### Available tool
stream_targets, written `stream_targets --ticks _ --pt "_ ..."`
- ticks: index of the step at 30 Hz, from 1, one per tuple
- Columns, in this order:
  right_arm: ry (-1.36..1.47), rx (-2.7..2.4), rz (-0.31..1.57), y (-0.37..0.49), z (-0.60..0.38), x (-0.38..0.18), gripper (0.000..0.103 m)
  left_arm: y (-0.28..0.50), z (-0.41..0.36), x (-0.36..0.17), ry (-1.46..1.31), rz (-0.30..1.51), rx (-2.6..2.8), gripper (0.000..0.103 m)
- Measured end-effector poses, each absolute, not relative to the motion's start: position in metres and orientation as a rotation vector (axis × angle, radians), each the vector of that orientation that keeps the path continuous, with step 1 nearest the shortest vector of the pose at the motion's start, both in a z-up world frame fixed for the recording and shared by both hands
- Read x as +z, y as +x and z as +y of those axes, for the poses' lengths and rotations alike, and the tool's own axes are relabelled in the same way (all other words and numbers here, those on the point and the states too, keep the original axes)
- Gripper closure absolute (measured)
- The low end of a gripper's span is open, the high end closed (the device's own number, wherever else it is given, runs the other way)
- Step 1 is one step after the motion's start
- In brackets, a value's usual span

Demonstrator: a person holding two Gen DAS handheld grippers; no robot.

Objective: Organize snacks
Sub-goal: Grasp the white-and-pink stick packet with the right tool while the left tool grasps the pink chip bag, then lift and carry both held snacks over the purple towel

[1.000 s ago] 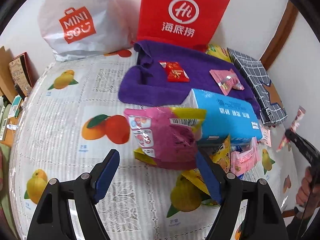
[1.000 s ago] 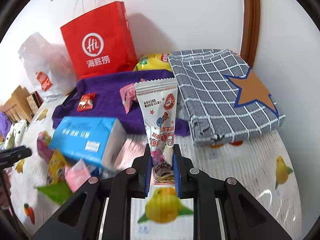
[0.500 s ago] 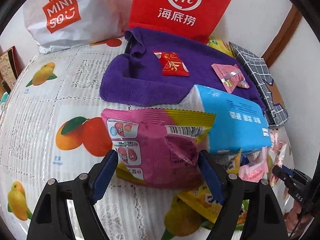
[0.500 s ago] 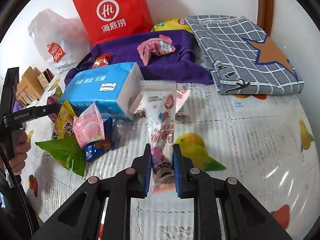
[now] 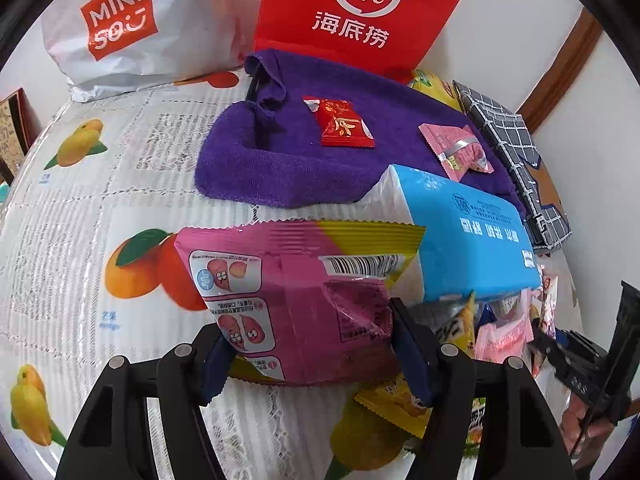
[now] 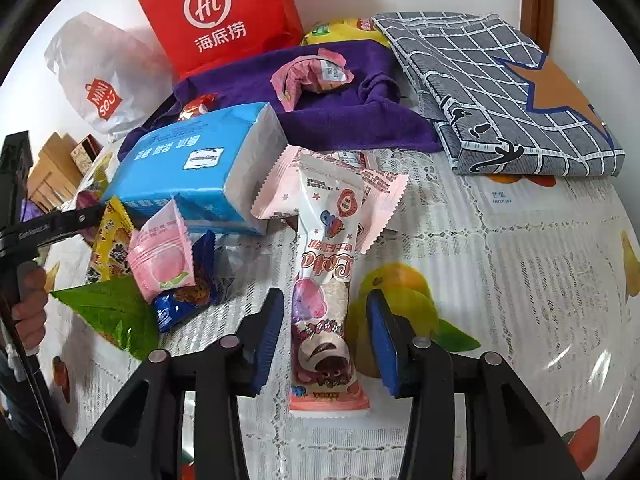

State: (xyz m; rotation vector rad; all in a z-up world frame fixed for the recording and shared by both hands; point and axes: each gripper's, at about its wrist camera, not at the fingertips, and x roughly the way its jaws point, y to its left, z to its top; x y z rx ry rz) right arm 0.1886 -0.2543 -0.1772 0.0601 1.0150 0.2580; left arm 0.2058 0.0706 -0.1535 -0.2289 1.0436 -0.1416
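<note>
A pink and yellow snack bag point(image 5: 288, 280) lies on the fruit-print tablecloth point(image 5: 80, 240) against a blue tissue pack point(image 5: 464, 236). My left gripper point(image 5: 312, 344) is closing on it, and both blue pads touch the bag's sides. A long white and pink snack stick point(image 6: 326, 248) lies flat on the cloth, its far end resting on a pink wrapper point(image 6: 384, 192). My right gripper point(image 6: 326, 320) straddles its near end with the jaws opening and the pads clear of it on both sides.
A red packet point(image 5: 344, 124) and a pink packet point(image 5: 456, 148) lie on a purple towel point(image 5: 300, 152). Behind stand a red paper bag point(image 5: 360, 12) and a white plastic bag point(image 5: 132, 24). Small snacks point(image 6: 160, 264) are piled by the tissue pack; a grey checked cloth point(image 6: 500, 92) lies right.
My right gripper came down with the snack stick, laid it on the cloth and parted its jaws. The left gripper moved in over the pink bag and its jaws narrowed onto it.
</note>
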Motion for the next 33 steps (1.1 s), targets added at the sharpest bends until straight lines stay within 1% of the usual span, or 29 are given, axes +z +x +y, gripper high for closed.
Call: stream_targets --ticks 1,2,7,18,33 --pt "0.066 0.259 1.015 0.189 -0.254 -0.178 0.081 0.203 0.072 -0.152 -0.227 1.040 -0.139 0.035" --pt "0.067 0.258 1.014 0.189 -0.255 -0.178 0.082 0.201 0.073 -0.151 -0.227 1.039 -0.137 0.035" --pt "0.058 0.277 0.998 0.182 -0.248 -0.171 0.082 0.188 0.075 -0.144 -0.221 1.032 -0.128 0.035" --pt "0.083 0.323 0.908 0.164 -0.241 -0.135 0.082 0.164 0.076 -0.116 -0.209 0.976 -0.116 0.035" --pt "0.031 0.303 0.878 0.155 -0.229 -0.114 0.082 0.154 0.070 -0.095 -0.213 0.938 -0.146 0.035"
